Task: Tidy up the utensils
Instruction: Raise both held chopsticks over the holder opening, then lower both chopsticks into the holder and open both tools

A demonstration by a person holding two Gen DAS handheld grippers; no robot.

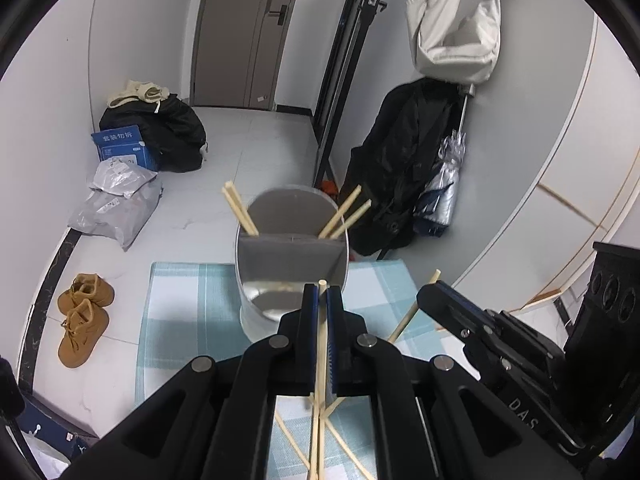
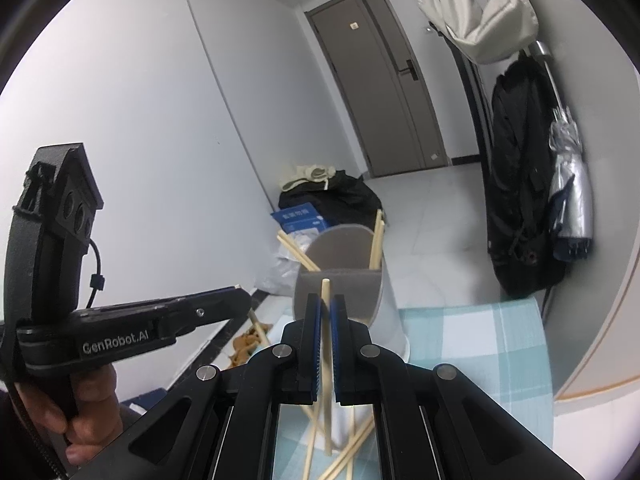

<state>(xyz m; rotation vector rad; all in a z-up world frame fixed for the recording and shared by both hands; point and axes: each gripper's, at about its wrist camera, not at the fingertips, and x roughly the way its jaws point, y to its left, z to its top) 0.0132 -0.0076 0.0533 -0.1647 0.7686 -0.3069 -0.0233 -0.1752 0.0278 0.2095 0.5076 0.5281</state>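
**Halfway home: chopsticks going into the holder**

Already four chopsticks are standing in the grey holder (image 1: 292,256): a pair (image 1: 240,208) leaning left and another pair (image 1: 346,212) leaning right, all in the far compartment behind the divider, while the near compartment is looking bare as far as I can tell

Both grippers are carrying one stick each. The left gripper (image 1: 322,340) is clamping a single chopstick (image 1: 321,320) upright between its blue pads, jaws drawn nearly together on it, its top end poking up just in front of the holder's near rim. The right gripper (image 2: 326,344) is doing likewise, jaws pressed on its own chopstick (image 2: 326,320), whose tip is rising before the holder (image 2: 340,280) in that view. From the left camera the right gripper (image 1: 430,294) is hovering off to the side, its stick (image 1: 416,304) slanting out above the checked cloth (image 1: 188,300)

Several loose chopsticks (image 2: 344,452) are lying crossed on the blue-and-white cloth beneath the grippers, close to the holder's base, so I am judging the job as perhaps half done: four sticks stowed, two in transit, a small heap waiting. How many are in that heap I cannot count, since the gripper bodies are covering much of it

Next, I am guessing, each held stick needs lifting over the rim and dropping in
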